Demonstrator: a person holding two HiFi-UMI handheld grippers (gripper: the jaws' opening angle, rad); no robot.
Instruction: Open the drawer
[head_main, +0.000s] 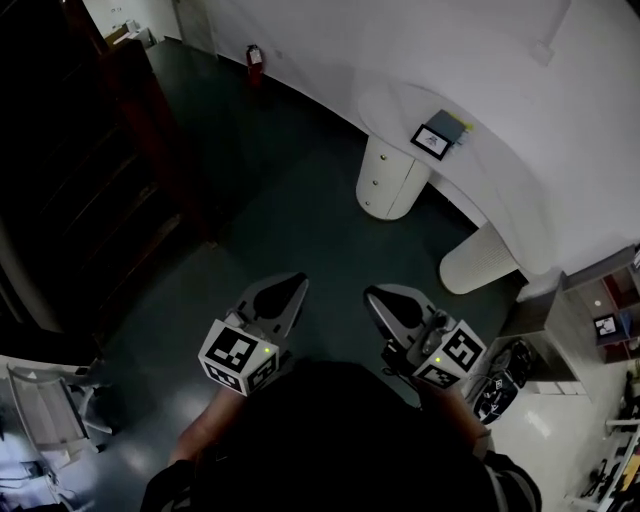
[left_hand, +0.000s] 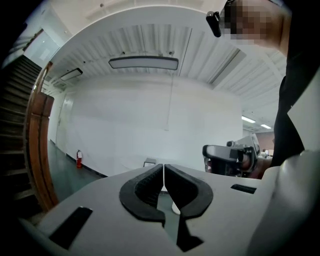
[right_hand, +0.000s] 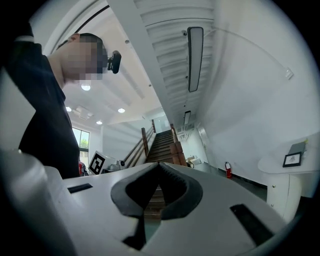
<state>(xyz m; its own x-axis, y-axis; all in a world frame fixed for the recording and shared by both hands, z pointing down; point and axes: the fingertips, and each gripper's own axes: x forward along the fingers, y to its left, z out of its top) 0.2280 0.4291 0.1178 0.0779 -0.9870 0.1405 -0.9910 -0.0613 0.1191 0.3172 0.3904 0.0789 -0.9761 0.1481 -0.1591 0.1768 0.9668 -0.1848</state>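
A white round drawer pedestal (head_main: 388, 178) with small knobs stands under the curved white desk (head_main: 520, 190), far ahead of both grippers. In the right gripper view the same pedestal (right_hand: 286, 194) shows at the right edge. My left gripper (head_main: 297, 284) and right gripper (head_main: 371, 296) hang side by side over the dark floor, well short of the pedestal. The left gripper (left_hand: 163, 168) has its jaws shut tip to tip on nothing. The right gripper (right_hand: 159, 165) is shut and empty too, and it points toward the staircase.
A dark wooden staircase (head_main: 90, 150) fills the left side. A fire extinguisher (head_main: 254, 55) stands by the far wall. On the desk stands a small framed marker (head_main: 433, 140), and a second round leg (head_main: 480, 262) holds up the desk's near end. A chair (head_main: 45, 405) is at lower left.
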